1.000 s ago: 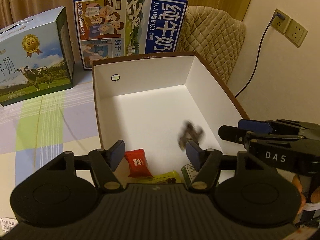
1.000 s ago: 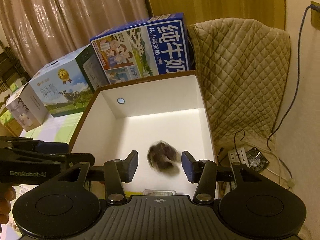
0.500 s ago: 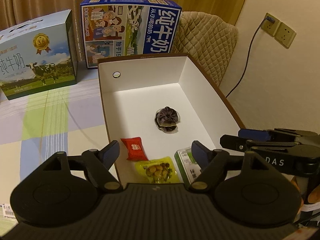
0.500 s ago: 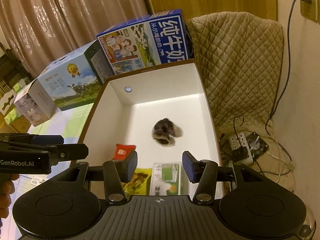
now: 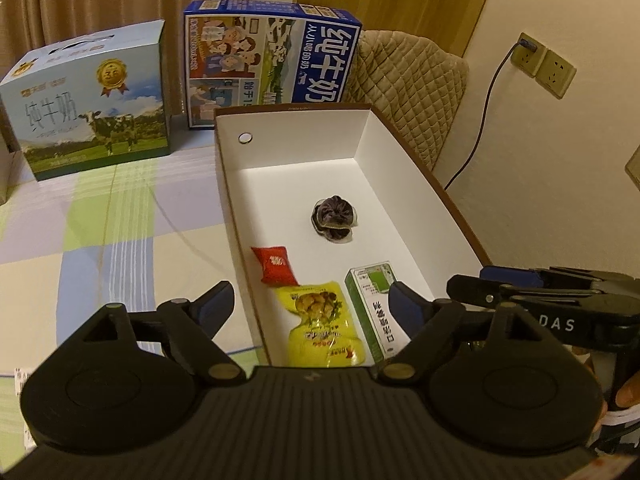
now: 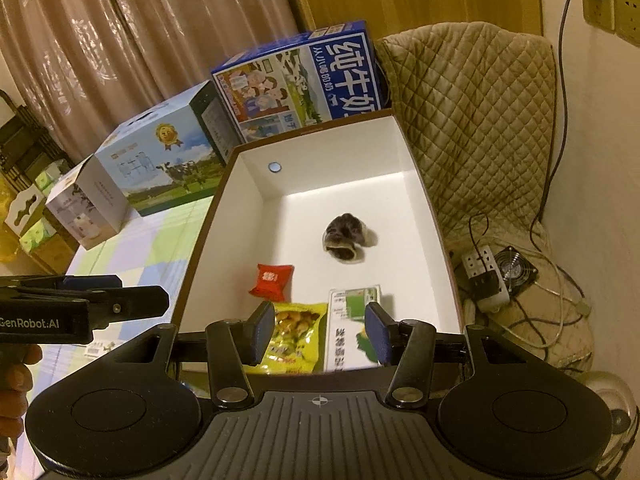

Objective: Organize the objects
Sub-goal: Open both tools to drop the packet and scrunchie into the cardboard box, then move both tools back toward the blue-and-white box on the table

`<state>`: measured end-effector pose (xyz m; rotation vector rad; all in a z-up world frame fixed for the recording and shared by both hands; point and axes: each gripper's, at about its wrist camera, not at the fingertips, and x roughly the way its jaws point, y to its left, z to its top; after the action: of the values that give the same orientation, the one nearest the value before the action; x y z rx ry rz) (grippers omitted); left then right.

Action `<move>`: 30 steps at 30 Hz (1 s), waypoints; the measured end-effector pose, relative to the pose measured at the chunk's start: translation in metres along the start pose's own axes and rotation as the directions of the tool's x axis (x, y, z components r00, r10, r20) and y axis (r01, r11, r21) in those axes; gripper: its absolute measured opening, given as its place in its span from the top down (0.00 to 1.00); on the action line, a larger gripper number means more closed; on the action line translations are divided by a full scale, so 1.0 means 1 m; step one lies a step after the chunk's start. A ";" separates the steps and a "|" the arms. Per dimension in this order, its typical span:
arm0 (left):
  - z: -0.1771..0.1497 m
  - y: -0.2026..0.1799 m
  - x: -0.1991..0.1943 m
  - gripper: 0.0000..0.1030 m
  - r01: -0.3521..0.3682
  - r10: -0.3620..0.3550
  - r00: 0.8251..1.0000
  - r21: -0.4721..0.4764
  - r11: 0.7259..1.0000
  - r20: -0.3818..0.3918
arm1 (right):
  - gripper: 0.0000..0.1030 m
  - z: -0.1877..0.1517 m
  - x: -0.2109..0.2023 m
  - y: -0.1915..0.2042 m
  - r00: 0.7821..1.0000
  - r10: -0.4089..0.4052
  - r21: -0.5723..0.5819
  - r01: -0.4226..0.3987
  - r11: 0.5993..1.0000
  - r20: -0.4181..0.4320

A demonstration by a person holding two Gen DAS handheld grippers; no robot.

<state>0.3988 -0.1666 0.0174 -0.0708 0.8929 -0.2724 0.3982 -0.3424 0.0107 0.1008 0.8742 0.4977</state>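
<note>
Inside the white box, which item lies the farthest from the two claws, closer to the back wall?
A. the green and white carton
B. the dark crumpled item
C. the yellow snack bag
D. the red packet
B: the dark crumpled item lies alone near the middle of the white box, beyond the red packet, yellow snack bag and green and white carton at the near end.

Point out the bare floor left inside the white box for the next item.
White box: floor is bare at the far end, between the back wall and the dark wrapped item, and along both side walls beside it. The near end is crowded: red packet, yellow snack bag, green carton.
</note>
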 end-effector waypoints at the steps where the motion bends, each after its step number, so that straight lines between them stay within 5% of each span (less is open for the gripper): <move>1: -0.002 0.001 -0.003 0.19 -0.001 0.001 1.000 -0.003 1.000 0.000 | 0.54 -0.002 -0.002 0.002 1.000 0.002 0.000 -0.002 1.000 -0.001; 21: -0.055 0.039 -0.050 0.16 -0.081 0.079 0.996 -0.050 0.995 -0.033 | 0.54 -0.062 -0.007 0.054 0.994 0.048 0.001 -0.048 0.999 -0.094; 30: -0.093 0.088 -0.071 0.15 -0.132 0.122 0.989 -0.127 0.983 -0.078 | 0.54 -0.088 0.009 0.088 0.986 0.072 -0.001 -0.073 0.997 -0.152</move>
<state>0.3027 -0.0582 -0.0020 -0.1270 0.9801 -0.0968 0.3035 -0.2714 -0.0269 0.0899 1.0208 0.5821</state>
